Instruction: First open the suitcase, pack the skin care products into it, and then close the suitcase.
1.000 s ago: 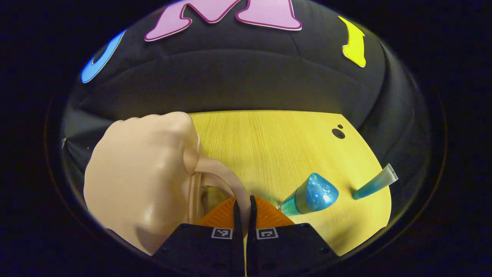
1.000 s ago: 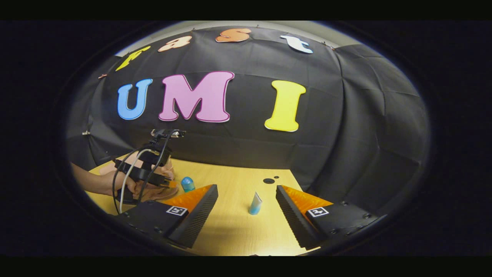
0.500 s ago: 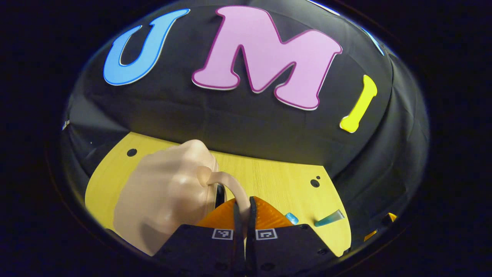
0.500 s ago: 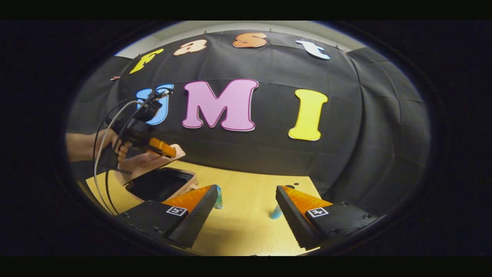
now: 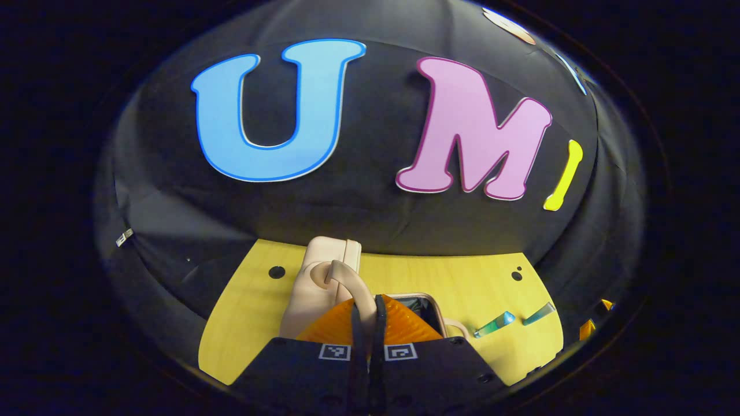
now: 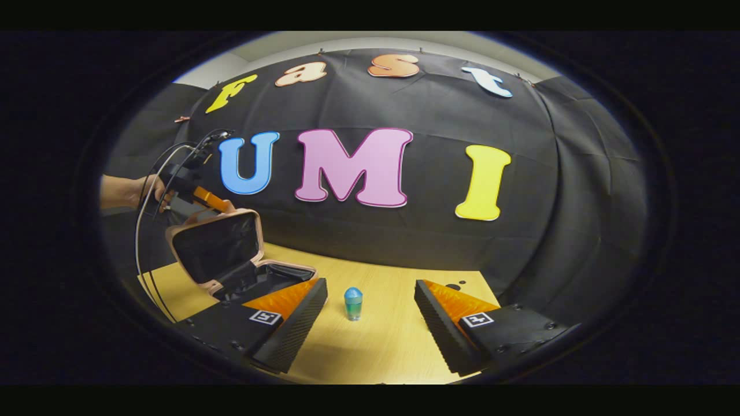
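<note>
- While the left claw (image 5: 368, 306) pinched shut on its handle (image 5: 346, 280), the beige hard-shell suitcase (image 6: 222, 254) stood open on the yellow wooden desk (image 6: 370, 341).
- Right claw (image 6: 370, 315) gaped empty; blue-capped skincare bottle (image 6: 352, 303) and teal tube (image 5: 537, 314) lay unpacked beside it. Packing and closing remained.

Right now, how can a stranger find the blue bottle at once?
On the yellow table, look right of the open pink suitcase. The bottle stands upright in front of the right gripper. Its rounded cap sets it apart from the flat-ended tube.

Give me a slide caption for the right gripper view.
Left gripper lifts the pink suitcase lid; open right gripper frames a blue-capped bottle.
</note>
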Available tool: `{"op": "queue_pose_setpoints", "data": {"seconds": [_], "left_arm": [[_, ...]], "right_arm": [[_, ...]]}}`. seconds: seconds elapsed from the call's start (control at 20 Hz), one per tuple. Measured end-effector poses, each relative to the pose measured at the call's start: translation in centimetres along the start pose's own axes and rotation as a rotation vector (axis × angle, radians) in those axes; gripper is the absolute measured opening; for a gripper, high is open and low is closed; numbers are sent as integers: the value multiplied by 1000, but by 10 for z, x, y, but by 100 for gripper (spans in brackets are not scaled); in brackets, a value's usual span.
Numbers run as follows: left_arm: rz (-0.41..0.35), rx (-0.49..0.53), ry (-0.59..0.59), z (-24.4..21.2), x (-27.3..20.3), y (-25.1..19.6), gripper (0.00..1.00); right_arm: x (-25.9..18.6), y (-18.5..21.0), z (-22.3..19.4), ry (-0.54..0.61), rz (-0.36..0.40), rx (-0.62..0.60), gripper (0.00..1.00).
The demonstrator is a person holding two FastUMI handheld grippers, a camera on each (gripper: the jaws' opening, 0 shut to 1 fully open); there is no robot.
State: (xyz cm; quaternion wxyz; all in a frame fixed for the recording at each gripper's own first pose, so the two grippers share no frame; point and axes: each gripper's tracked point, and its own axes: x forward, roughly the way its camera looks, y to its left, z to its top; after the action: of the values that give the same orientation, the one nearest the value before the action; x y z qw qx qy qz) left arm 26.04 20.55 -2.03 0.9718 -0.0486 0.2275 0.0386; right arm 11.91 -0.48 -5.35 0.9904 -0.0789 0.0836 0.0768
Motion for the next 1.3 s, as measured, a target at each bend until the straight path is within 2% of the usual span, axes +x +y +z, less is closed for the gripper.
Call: {"op": "queue_pose_setpoints", "data": {"seconds": [0.1,0.2,0.4,0.5,0.6,0.75,0.85,0.9,0.95,1.0,1.1,1.2,1.3], "left_arm": [[42,29,-17,1,-1,39,7],[88,-9,-21,-5,7,94,7],[157,-19,-30,-31,34,184,7],[142,-56,-27,-57,54,229,7],[89,-84,-29,-82,75,254,6],[75,-52,-13,-115,112,279,6],[110,-28,32,-135,128,293,7],[134,-15,54,-142,132,299,12],[164,1,61,-144,133,304,10],[220,29,53,-144,133,313,11],[238,50,22,-133,126,309,25],[201,53,-33,-115,102,285,41],[161,77,-120,-96,73,241,87]], "right_arm": [[-2,14,-9,45,16,3,96],[-2,28,-8,57,14,-33,96],[6,35,-19,89,-51,7,96],[14,44,-37,134,-67,27,96],[21,62,-50,168,-42,49,97],[33,76,-57,170,-46,24,97],[39,80,-62,178,-56,23,96],[40,79,-65,183,-65,32,97],[40,77,-66,185,-78,42,97],[39,72,-67,185,-94,50,97],[34,60,-64,172,-132,53,97],[26,45,-56,143,-174,49,97],[18,27,-51,115,-223,42,96]]}}
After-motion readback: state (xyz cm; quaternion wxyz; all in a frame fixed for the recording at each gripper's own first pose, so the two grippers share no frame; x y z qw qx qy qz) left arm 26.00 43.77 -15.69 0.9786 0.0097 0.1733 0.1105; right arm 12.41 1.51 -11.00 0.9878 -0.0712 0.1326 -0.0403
